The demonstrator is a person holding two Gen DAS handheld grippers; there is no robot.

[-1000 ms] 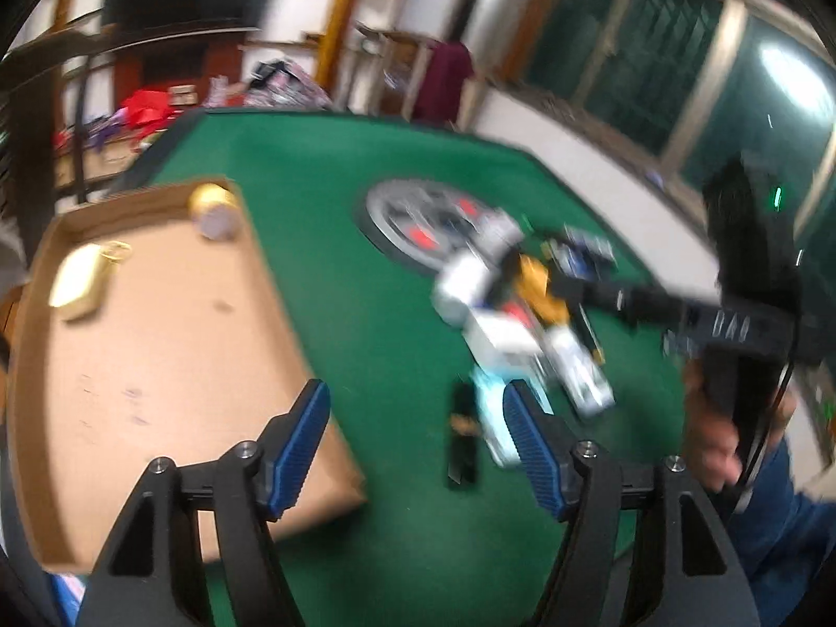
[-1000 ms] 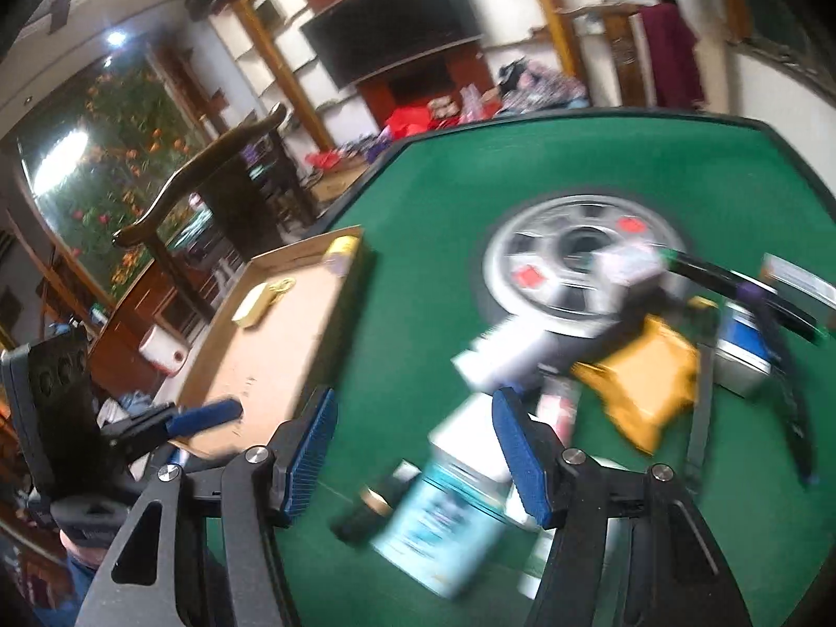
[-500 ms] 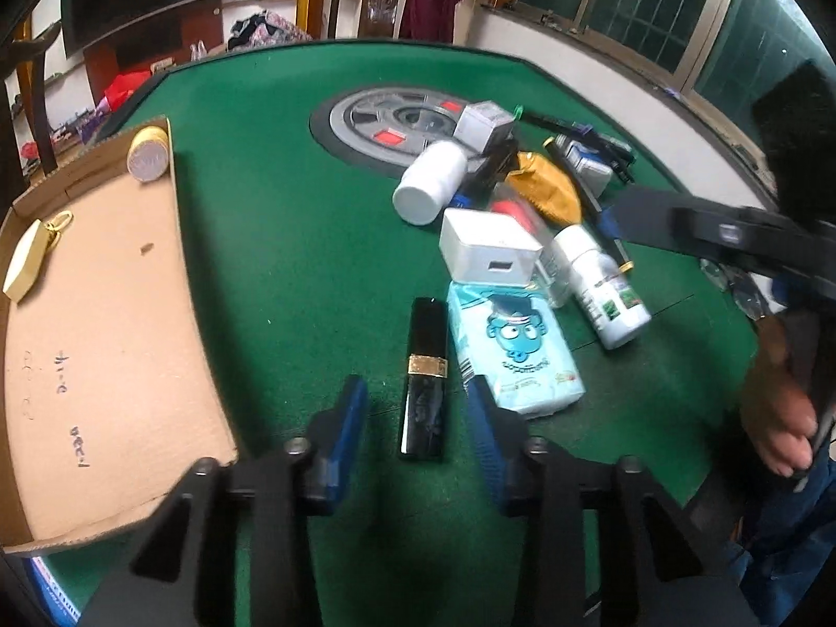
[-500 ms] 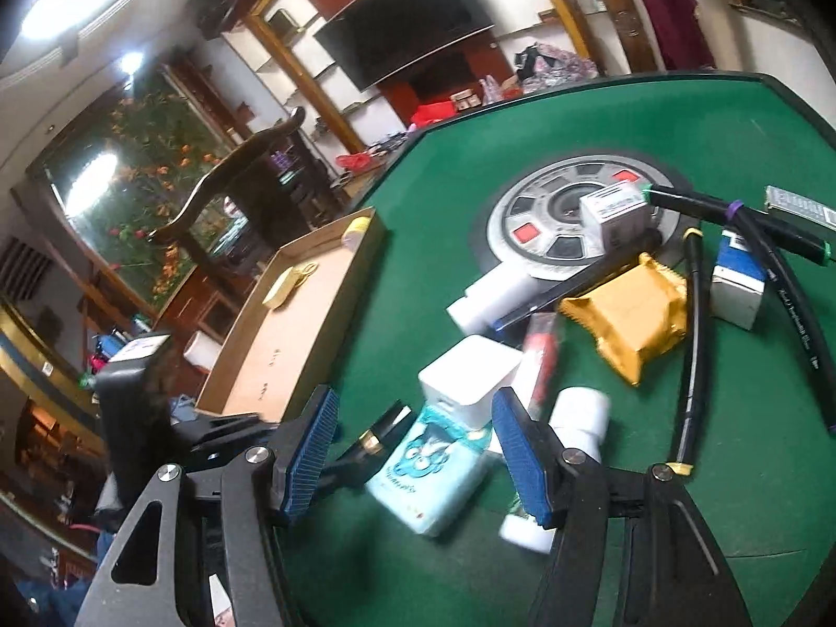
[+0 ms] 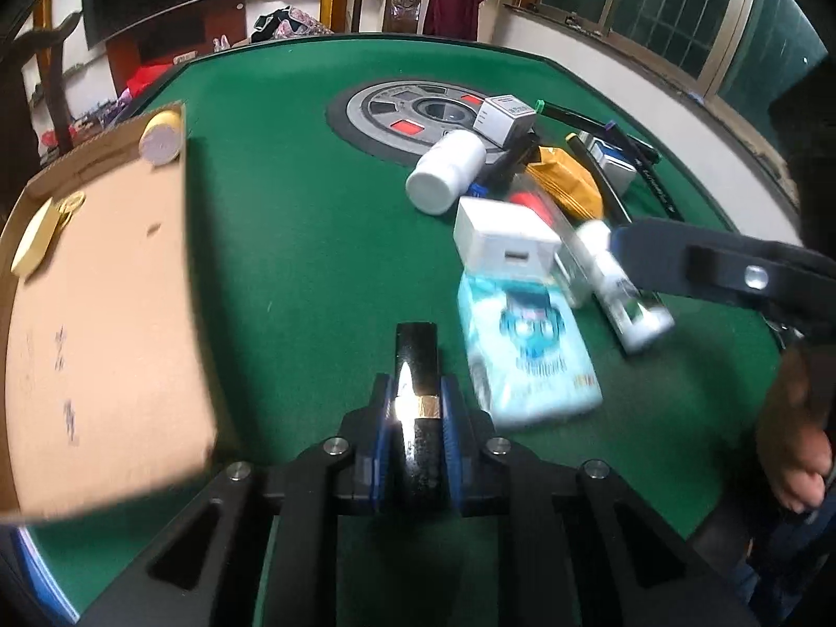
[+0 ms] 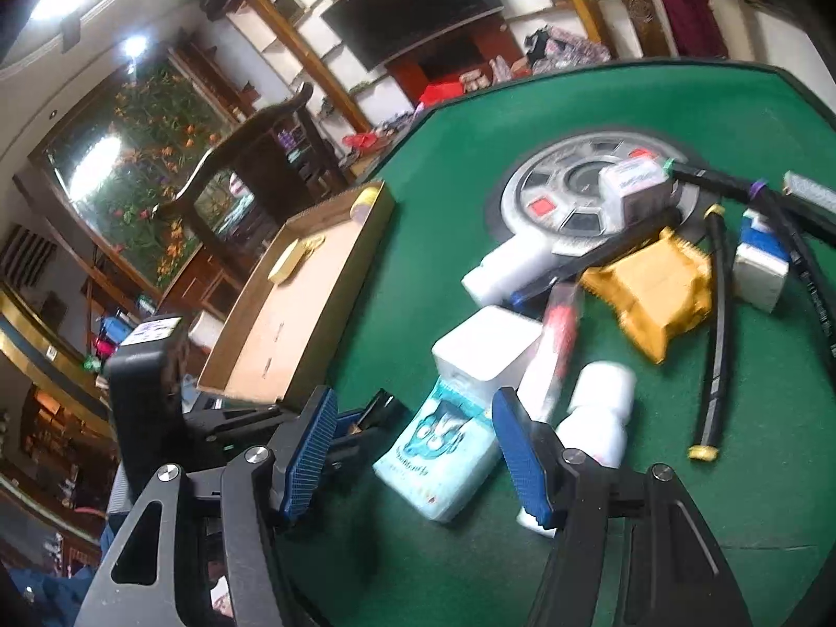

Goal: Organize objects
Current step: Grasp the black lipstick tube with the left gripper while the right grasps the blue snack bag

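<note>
**Left jaws clamped on the black lipstick tube, right jaws open over the clutter**

The left gripper (image 5: 415, 407) has its jaws drawn in tight on a black lipstick tube (image 5: 416, 360) with a gold band, both blue pads pressing its sides; the tube lies on the green bench (image 5: 292, 240) pointing away from the camera. Just to its right, near but not touching, lies a pale blue tissue pack (image 5: 527, 350) with a cartoon face. A white charger cube (image 5: 504, 240) sits on the pack's far end, and a small white bottle (image 5: 624, 287) lies beside them, partly hidden by a finger of the right gripper (image 6: 413, 449).

The right gripper's jaws stand open with nothing between the pads; in its own view the tissue pack shows in the gap, lower down on the felt. A hand (image 5: 797, 449) holds that gripper at the right edge of the left view.

To the left of the lipstick, a shallow cardboard tray (image 5: 104, 282) rests on the bench, its near corner close to the left gripper. It holds a yellow-capped jar (image 5: 161, 136) in the far corner and a flat gold case (image 5: 36, 243) by the left wall.

Further back, a larger white bottle (image 5: 446, 170) lies on its side at the edge of a grey round panel (image 5: 397, 115) set in the bench, with a small white box (image 5: 504, 117), a mustard-yellow pouch (image 5: 567, 183), black pens (image 6: 713, 334) and a blue-and-white box (image 6: 760, 266) crowded around it.
</note>
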